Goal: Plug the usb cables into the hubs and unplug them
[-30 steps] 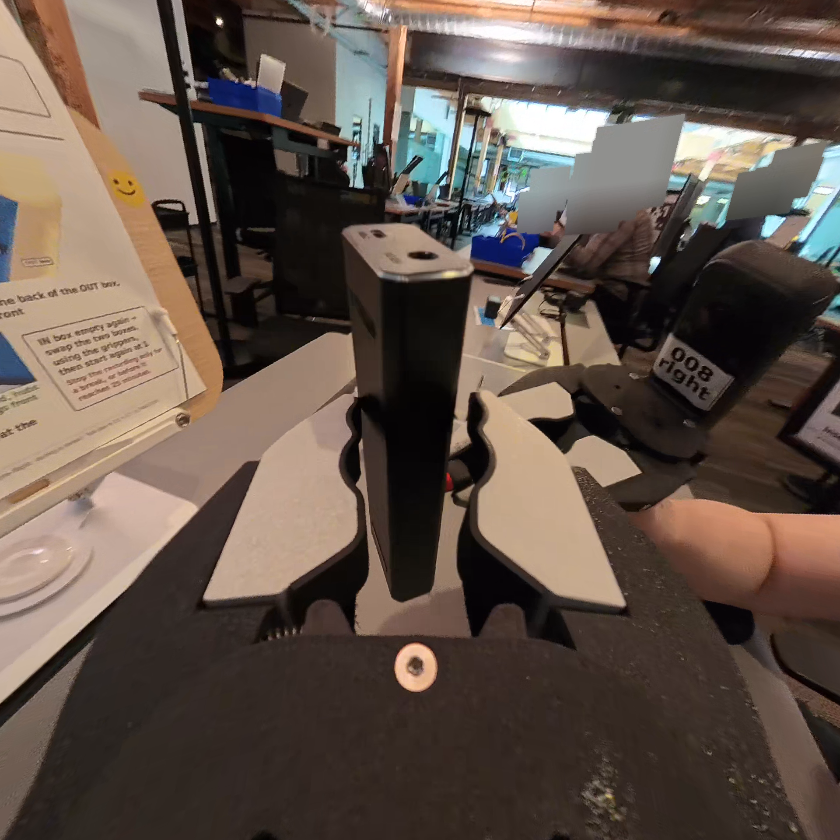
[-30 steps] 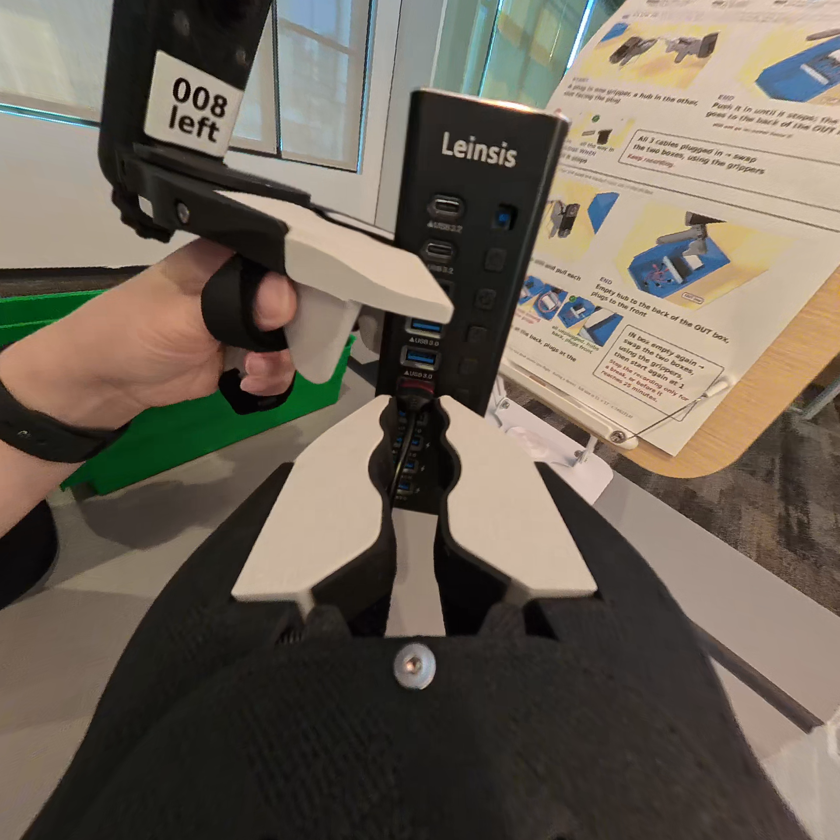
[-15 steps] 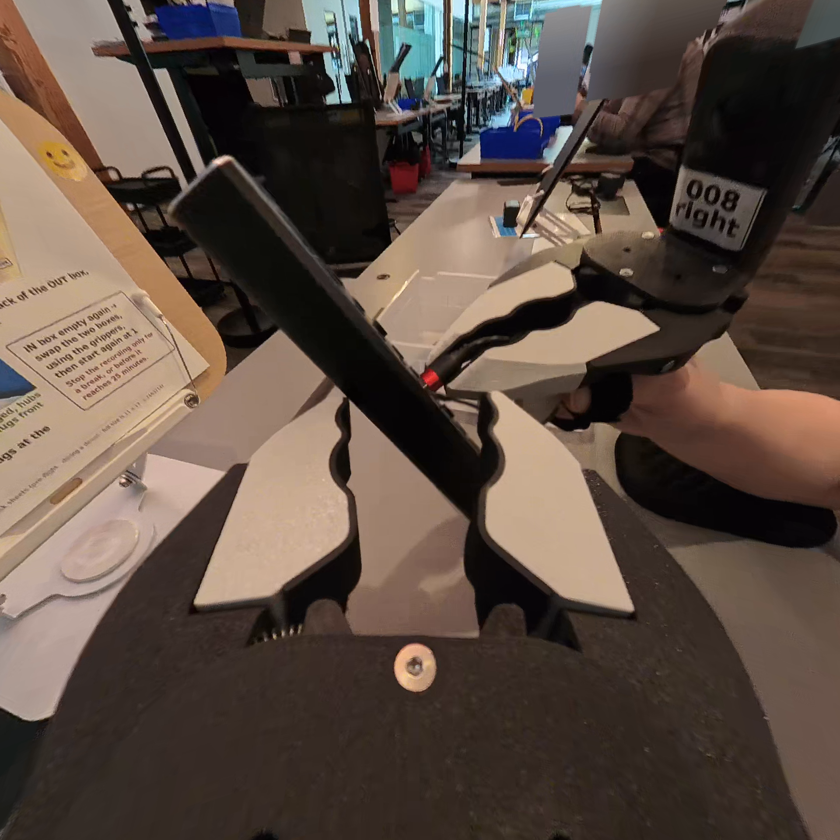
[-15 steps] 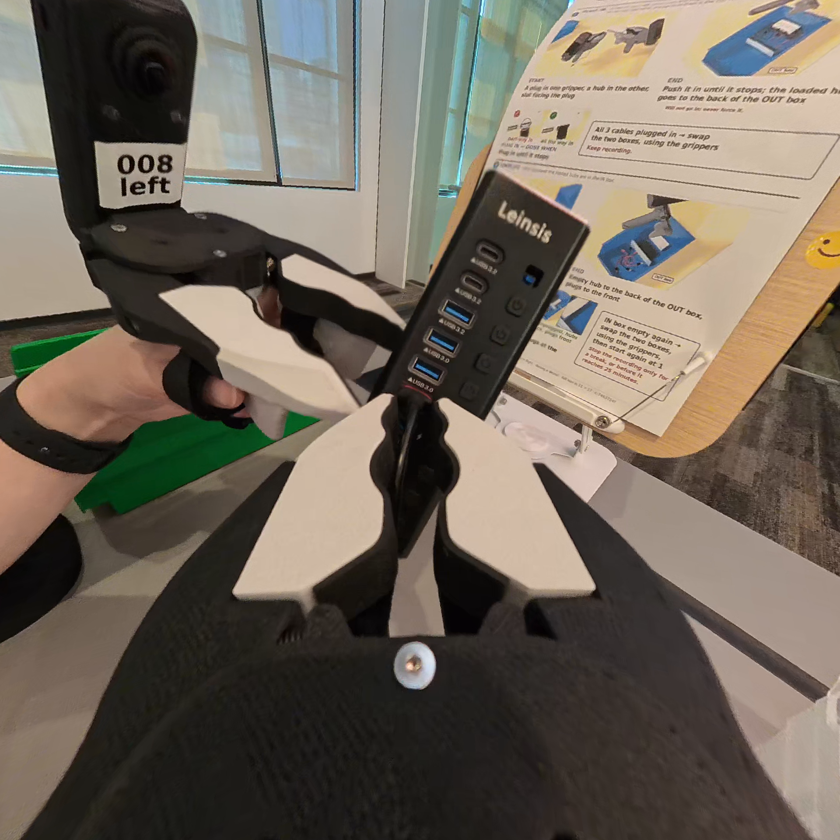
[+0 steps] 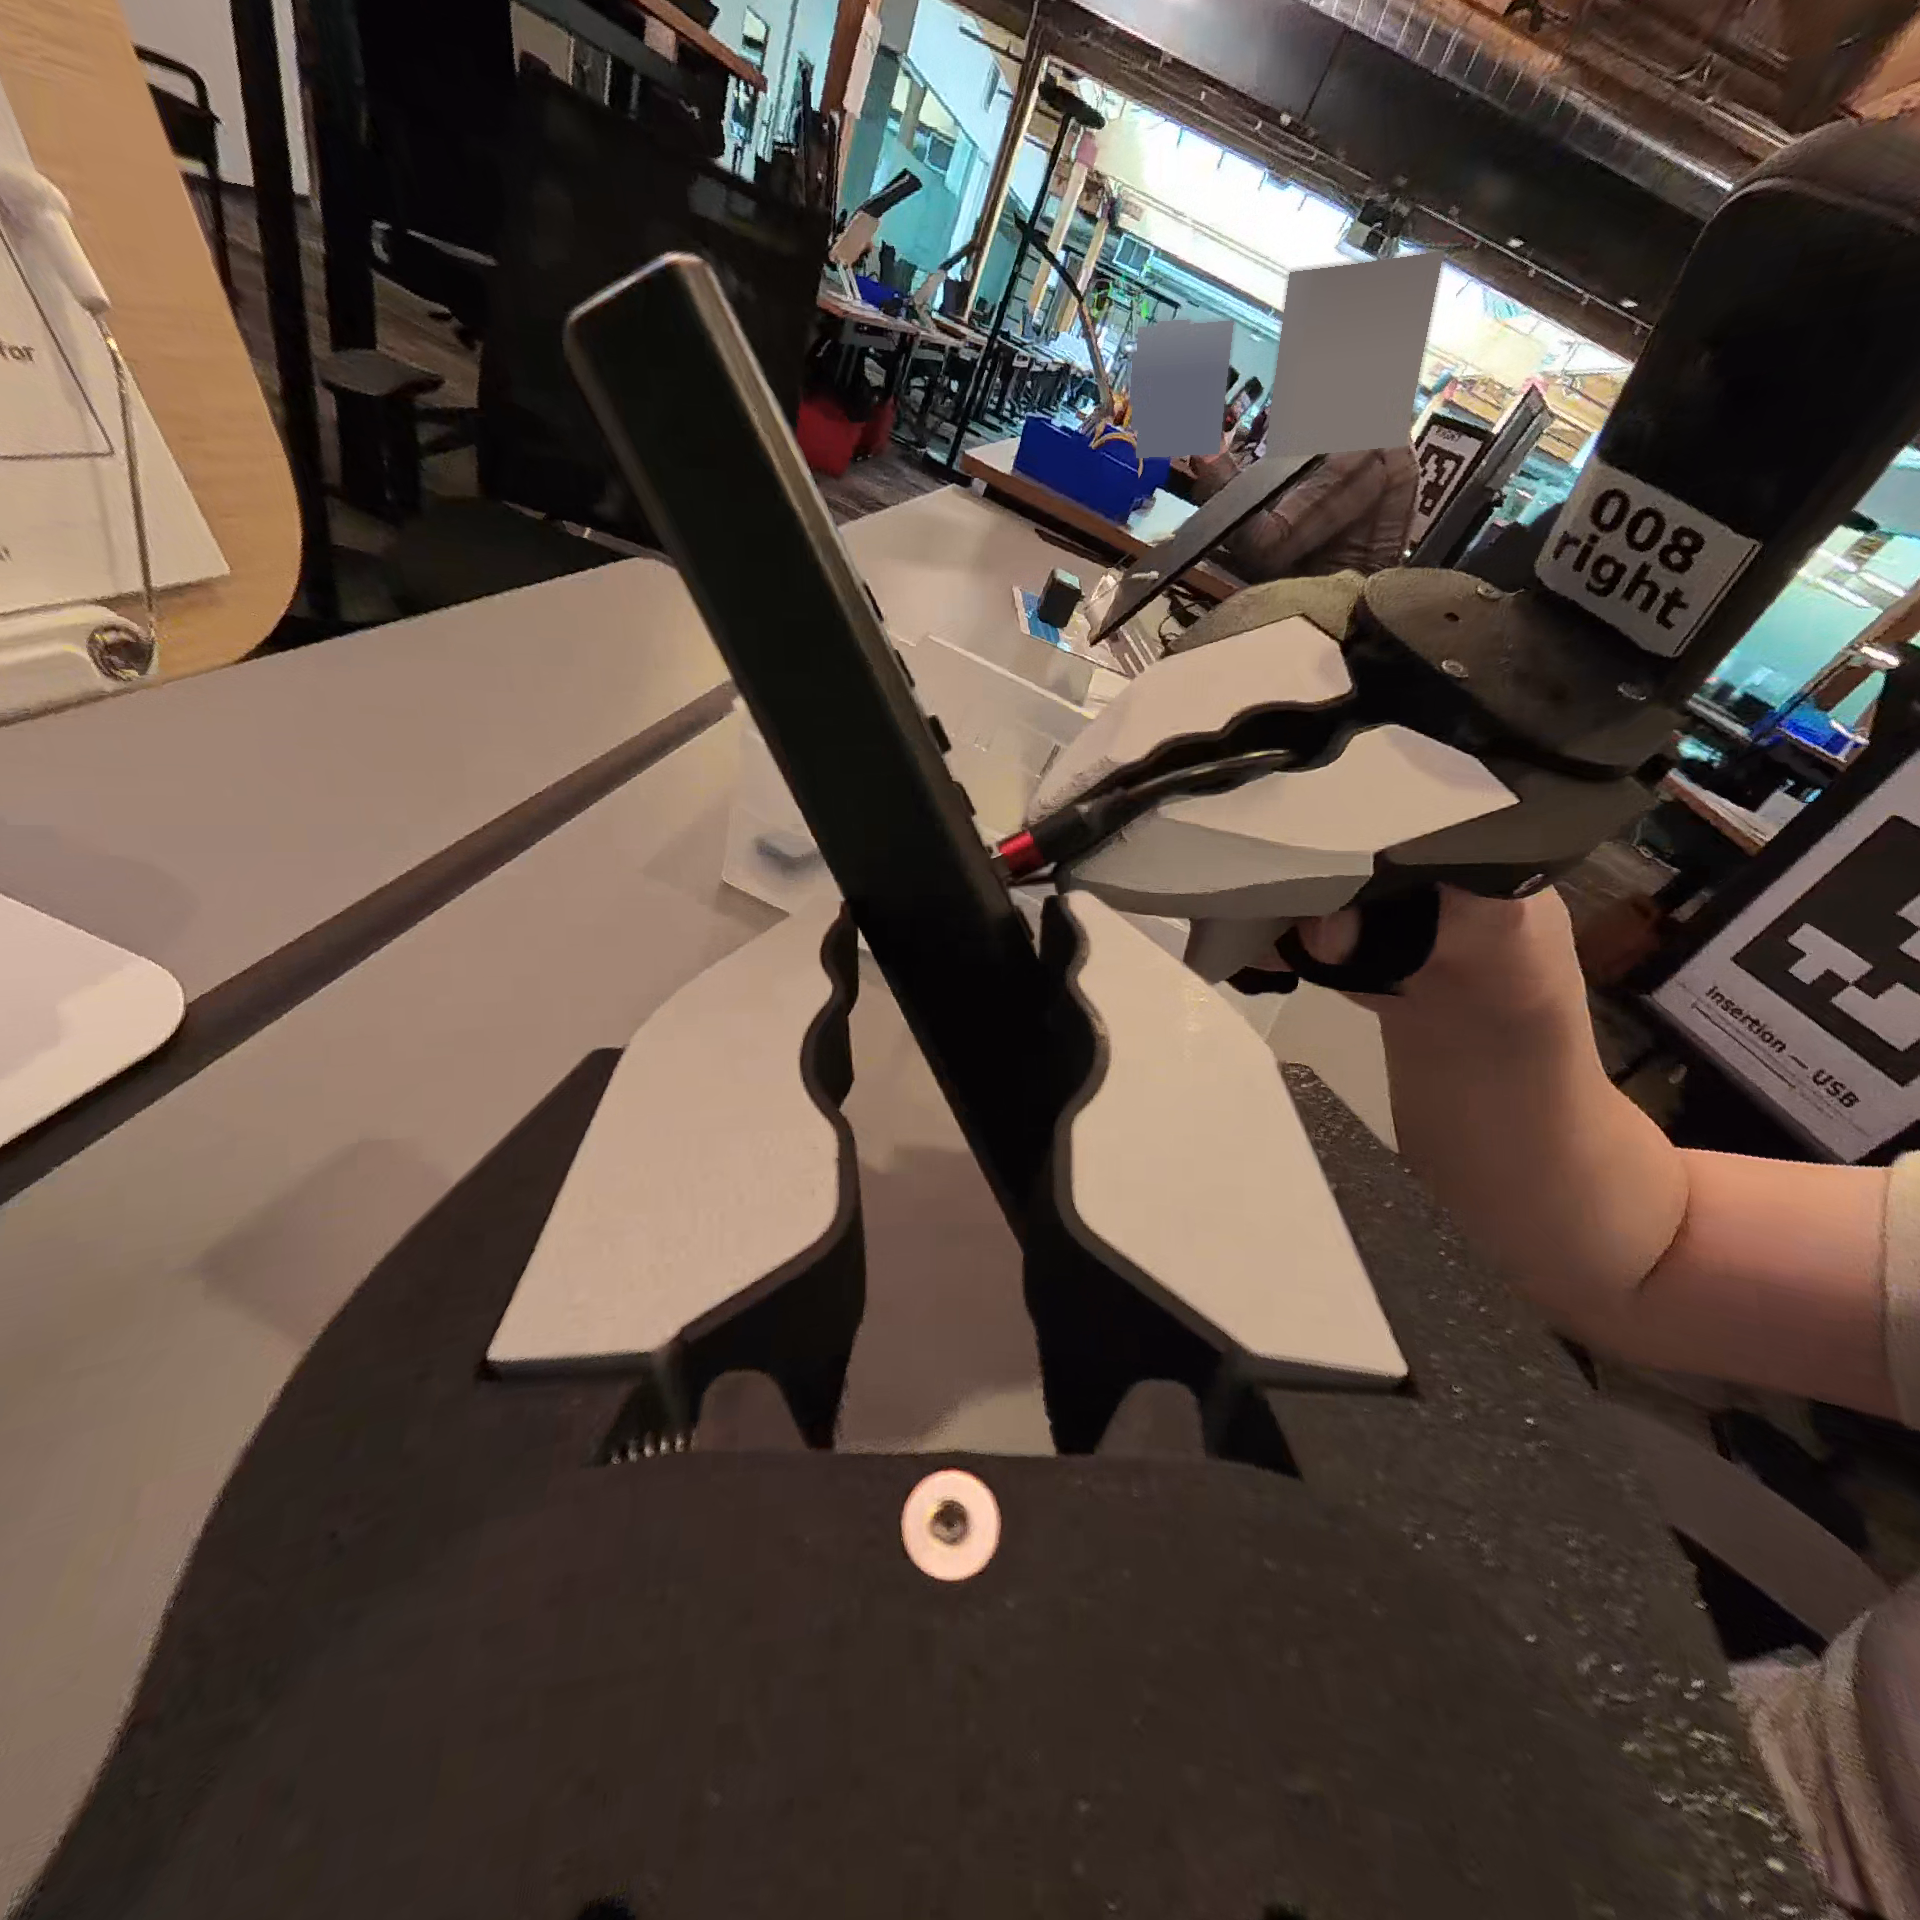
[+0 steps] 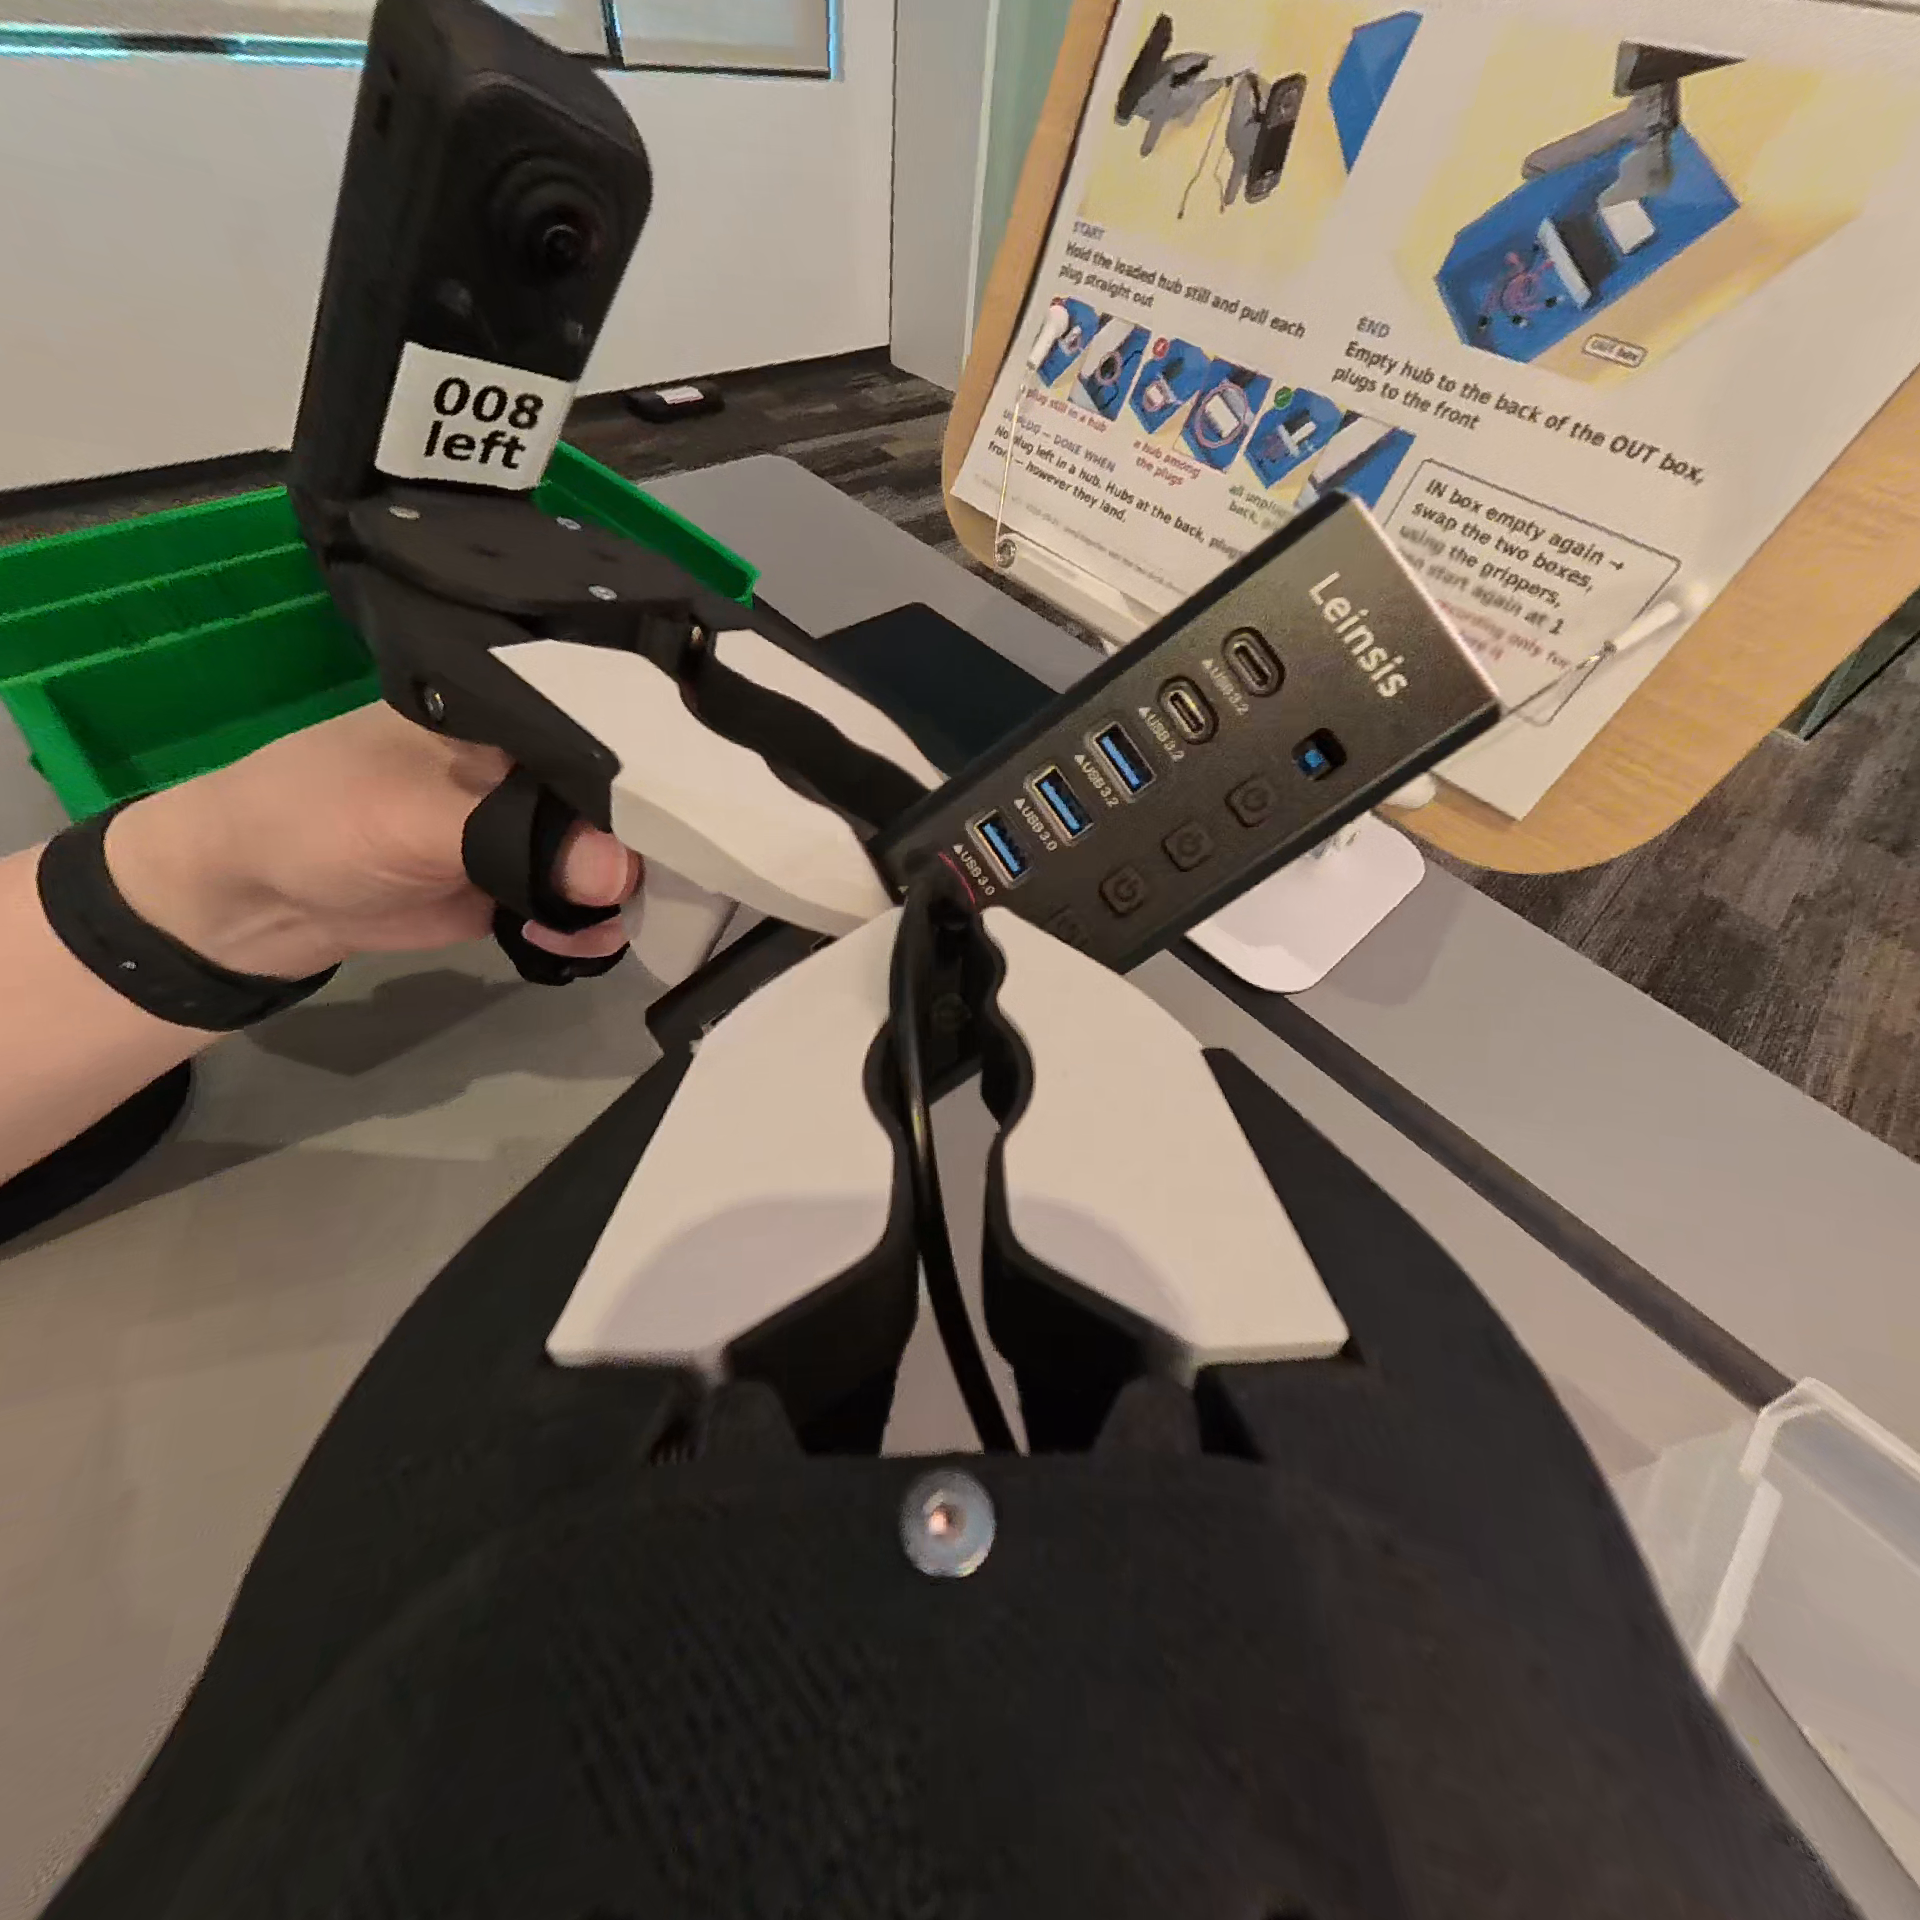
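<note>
Two tools met above the desk (image 5: 343,727): the left tool (image 5: 951,971) clamped the tilted black hub (image 6: 1226,748) at its lower end, while the right tool (image 6: 940,971) pinched the red-collared plug (image 5: 1023,847) seated in the hub.

USB hub (image 6: 1195,769) with cable (image 6: 920,1049) plugged in

Black hub, tilted, held above the tabletop; red-collared black plug (image 5: 1023,850) seated in its lowest visible port.
</note>
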Demonstrator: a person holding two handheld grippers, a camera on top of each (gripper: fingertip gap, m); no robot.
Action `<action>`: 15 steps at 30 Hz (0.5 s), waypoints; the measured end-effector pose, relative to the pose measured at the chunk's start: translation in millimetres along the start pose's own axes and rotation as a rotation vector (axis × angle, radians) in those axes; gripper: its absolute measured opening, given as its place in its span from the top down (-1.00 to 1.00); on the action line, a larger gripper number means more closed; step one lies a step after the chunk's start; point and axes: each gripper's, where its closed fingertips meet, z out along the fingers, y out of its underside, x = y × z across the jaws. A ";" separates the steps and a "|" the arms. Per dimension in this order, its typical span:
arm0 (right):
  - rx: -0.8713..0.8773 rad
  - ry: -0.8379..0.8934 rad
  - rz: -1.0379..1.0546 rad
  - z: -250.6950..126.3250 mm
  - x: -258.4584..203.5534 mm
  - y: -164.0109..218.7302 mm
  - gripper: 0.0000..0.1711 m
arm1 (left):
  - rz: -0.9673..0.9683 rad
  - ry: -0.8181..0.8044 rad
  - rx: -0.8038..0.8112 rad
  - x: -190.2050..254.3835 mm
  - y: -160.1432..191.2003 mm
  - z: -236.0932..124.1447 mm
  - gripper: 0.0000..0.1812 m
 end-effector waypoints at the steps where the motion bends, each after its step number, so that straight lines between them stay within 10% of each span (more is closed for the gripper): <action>1: 0.005 -0.003 -0.015 -1.9 -0.3 -1.9 0.90 | 0.009 -0.003 0.017 1.5 -3.1 -0.9 0.64; 10: 0.177 -0.365 0.066 -59.4 -23.0 -39.7 0.48 | -0.083 0.111 0.105 16.6 -18.6 -9.1 0.67; 15: 0.363 -0.235 0.373 -69.7 41.1 -47.2 0.35 | -0.077 0.255 0.104 42.6 -20.8 -6.9 0.67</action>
